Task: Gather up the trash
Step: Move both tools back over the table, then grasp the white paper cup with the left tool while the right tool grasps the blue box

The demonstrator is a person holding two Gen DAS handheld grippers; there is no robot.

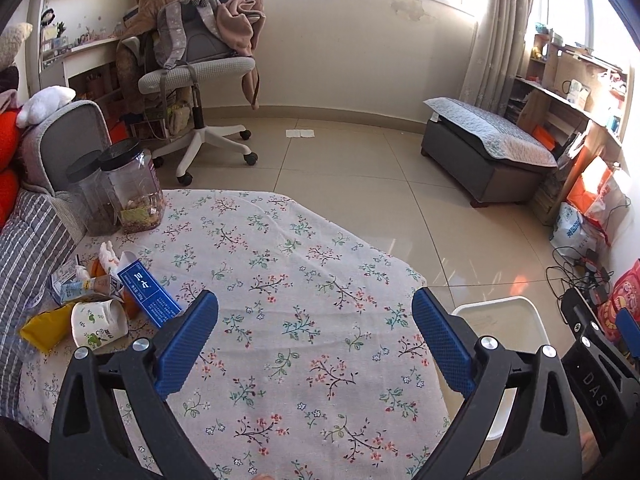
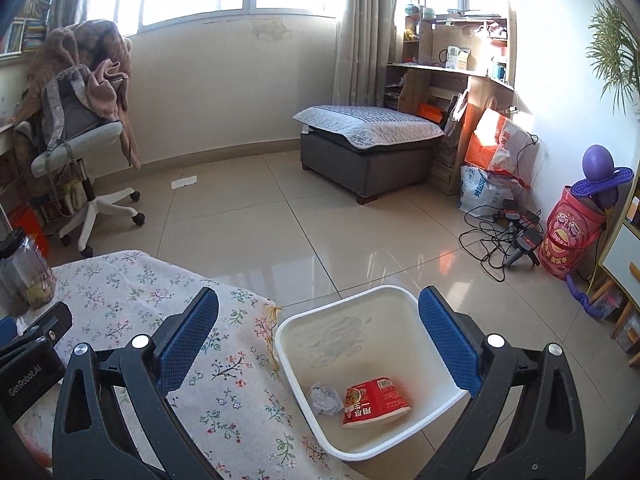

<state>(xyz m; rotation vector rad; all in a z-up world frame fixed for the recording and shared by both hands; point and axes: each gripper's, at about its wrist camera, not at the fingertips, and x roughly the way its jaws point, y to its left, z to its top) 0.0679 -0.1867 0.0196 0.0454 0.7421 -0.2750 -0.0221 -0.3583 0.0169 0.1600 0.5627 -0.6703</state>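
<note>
Listing left wrist view: trash pile (image 1: 100,300) on floral tablecloth (image 1: 300,280) at 9 o'clock: blue carton (image 1: 150,294), paper cup (image 1: 100,322), yellow wrapper (image 1: 42,326); two jars (image 1: 120,192) at 10 o'clock.
Left gripper (image 1: 316,332): jaws wide apart, empty, over bare cloth.
Bin, left view: white bin (image 1: 520,308) at 4 o'clock, contents hidden.
Right wrist view: bin interior shown, red package (image 2: 374,402) and crumpled paper (image 2: 326,398) lying inside.
Right gripper (image 2: 318,334): jaws wide apart, empty, above bin rim.
</note>
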